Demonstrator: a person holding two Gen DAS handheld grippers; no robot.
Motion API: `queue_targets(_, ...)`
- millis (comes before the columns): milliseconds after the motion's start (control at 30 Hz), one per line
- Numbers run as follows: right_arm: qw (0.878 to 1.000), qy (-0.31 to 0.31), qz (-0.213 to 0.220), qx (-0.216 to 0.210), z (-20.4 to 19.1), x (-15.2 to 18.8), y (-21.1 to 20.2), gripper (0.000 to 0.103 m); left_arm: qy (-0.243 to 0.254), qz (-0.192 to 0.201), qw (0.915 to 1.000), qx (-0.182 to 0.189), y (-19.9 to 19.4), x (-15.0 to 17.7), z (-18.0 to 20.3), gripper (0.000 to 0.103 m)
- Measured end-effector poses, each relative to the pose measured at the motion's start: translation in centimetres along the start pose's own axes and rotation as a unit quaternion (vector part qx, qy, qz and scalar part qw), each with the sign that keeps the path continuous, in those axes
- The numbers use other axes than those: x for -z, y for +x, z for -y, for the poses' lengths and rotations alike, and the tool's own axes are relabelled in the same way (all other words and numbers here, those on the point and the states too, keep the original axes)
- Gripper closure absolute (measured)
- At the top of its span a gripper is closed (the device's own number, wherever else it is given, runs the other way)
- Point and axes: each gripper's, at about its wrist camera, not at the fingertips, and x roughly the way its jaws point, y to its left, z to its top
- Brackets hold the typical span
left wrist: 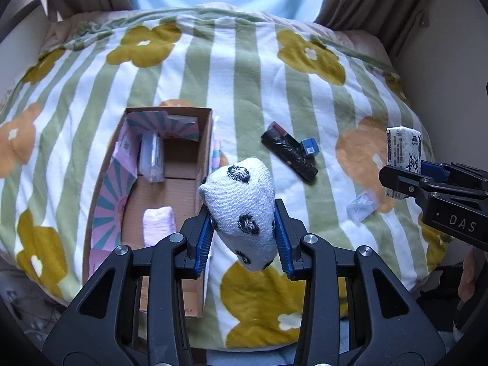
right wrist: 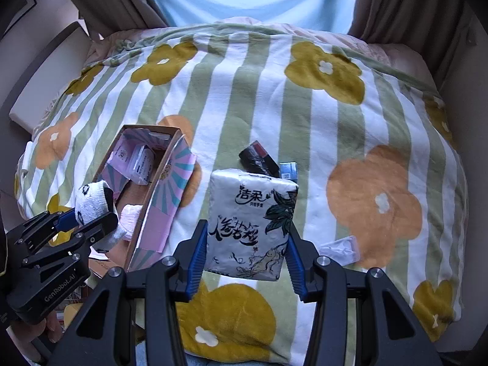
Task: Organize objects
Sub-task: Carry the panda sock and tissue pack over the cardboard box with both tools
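Observation:
My left gripper (left wrist: pixel 244 238) is shut on a rolled white sock with panda faces (left wrist: pixel 244 204) and holds it above the blanket, just right of the open cardboard box (left wrist: pixel 205 140). It also shows in the right wrist view (right wrist: pixel 85 216), by the box's near end. My right gripper (right wrist: pixel 247 253) is shut on a white tissue pack with black print (right wrist: pixel 250 219), held above the blanket right of the box (right wrist: pixel 158 170). In the left wrist view it (left wrist: pixel 405 180) holds the pack (left wrist: pixel 402 149) at the far right.
The box holds a clear plastic case (left wrist: pixel 151 158) and a pink roll (left wrist: pixel 160 225). On the flowered striped blanket (left wrist: pixel 244 76) lie a black wrapped bundle (left wrist: pixel 289 152), a small blue box (left wrist: pixel 309 145) and a clear packet (left wrist: pixel 363 207). Curtains and walls surround the bed.

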Motion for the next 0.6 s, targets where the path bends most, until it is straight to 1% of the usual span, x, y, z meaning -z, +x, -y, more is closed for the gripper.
queue_targets(133, 0.999, -0.038, -0.004, -0.019, -2.5, -1.4, 0.8, 0.059, -0.038, 0.003, 0.9991, -0.019, -0.5, 0.7, -2.6, 0.069)
queue_targets(267, 0.996, -0.081, -0.012, -0.040, -5.2, -2.8, 2.1, 0.059, -0.079, 0.001, 0.9961, -0.040, -0.7, 1.6, -5.2, 0.069)
queue_targets(467, 0.987, -0.140, -0.033, -0.075, -9.3, -4.6, 4.8, 0.059, -0.144, -0.015, 0.9872, -0.068, -0.1, 3.9, -8.9, 0.069)
queue_targets(600, 0.979, -0.175, -0.052, -0.093, -12.0, -5.5, 7.4, 0.059, -0.187, -0.030, 0.9782, -0.085, 1.0, 5.6, -11.1, 0.069)
